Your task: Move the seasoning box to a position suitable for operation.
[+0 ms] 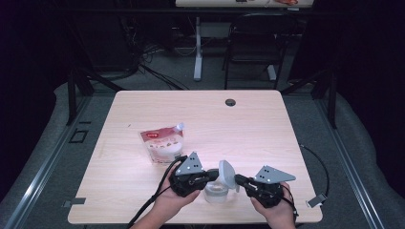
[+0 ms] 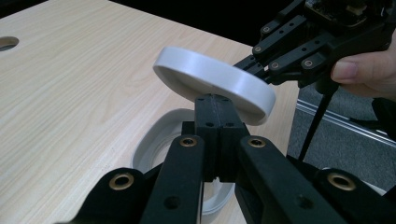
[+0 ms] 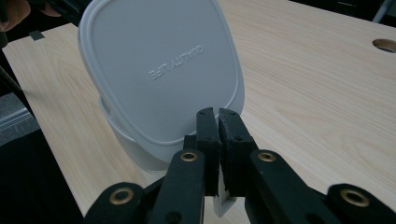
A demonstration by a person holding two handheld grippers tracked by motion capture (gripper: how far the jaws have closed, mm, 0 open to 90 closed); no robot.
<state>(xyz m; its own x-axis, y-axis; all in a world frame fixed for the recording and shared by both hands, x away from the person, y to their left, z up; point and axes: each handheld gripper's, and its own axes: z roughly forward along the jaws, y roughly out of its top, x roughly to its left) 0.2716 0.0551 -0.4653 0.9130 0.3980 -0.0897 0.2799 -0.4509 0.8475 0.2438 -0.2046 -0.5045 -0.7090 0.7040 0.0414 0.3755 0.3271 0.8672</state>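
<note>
Near the front edge of the wooden table point(image 1: 248, 124), a clear plastic container point(image 1: 216, 193) stands between the two grippers, and everything else is best placed from it. Directly above the container, a white lid point(image 1: 226, 173) is held tilted, one edge low over the container's mouth and the other raised. The right gripper point(image 1: 239, 181) comes in from the container's right side; in the right gripper view its jaws are pressed nearly together, pinching the lid's lower rim point(image 3: 212, 140), with the lid's flat face and raised lettering turned toward that camera. In the left gripper view the same gripper point(image 2: 254, 70) is seen clamped on the far edge of the lid point(image 2: 215, 81). The left gripper point(image 1: 210, 177) reaches in from the container's left side; in its own view the jaws point(image 2: 217, 116) sit closed against each other, their tips just under or against the lid's near rim, and whether they grip anything between them cannot be told. Below those tips lies the container's open white rim point(image 2: 154, 140). Behind the container and to its left, well apart from it, a spouted pouch point(image 1: 164, 142) with a red label lies flat on the table.
</note>
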